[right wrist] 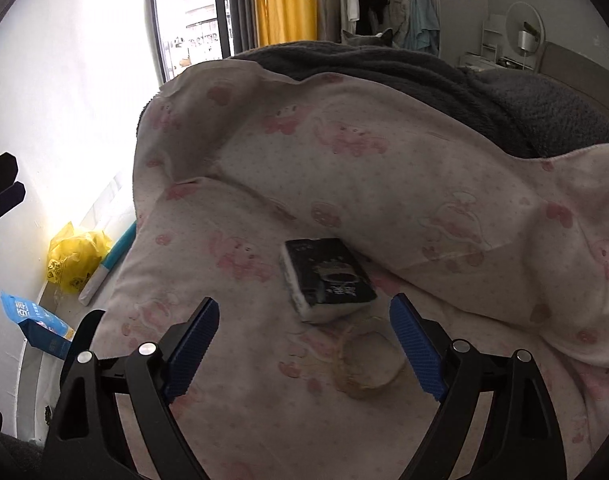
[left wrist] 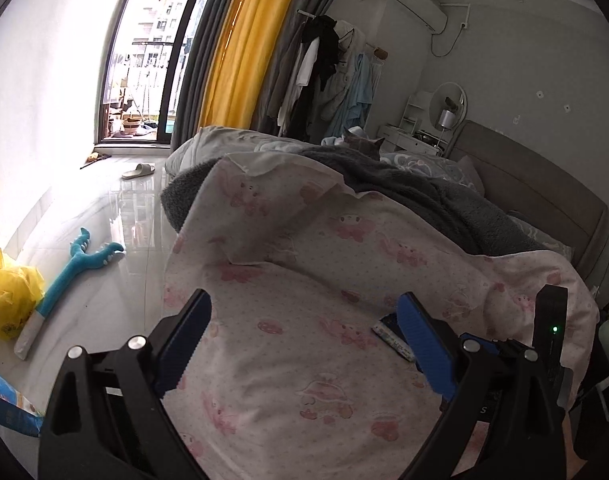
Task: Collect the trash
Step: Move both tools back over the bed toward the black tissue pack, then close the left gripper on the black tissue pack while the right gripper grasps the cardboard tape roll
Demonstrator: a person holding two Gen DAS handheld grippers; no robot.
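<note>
Right gripper (right wrist: 304,344), jaws wide and empty, above a pale ring (right wrist: 364,364). Black tissue pack (right wrist: 326,276) lies just ahead. Left gripper (left wrist: 304,344) likewise wide.

The dark tissue pack (left wrist: 392,335) is mostly blocked in the left wrist view, tucked behind a blue pad of the left gripper (left wrist: 304,344), so only a corner can be made out. Its print can't be read in the right wrist view either, way too blurry. The grey cat (right wrist: 368,36) is hidden behind the grey blanket (right wrist: 424,72); just the ears are seen. The blue packet (right wrist: 40,324) is partly covered by the right gripper's frame. The yellow bag (left wrist: 8,296) gets cut off at the picture's edge, and the balcony clutter is too small to tell.
</note>
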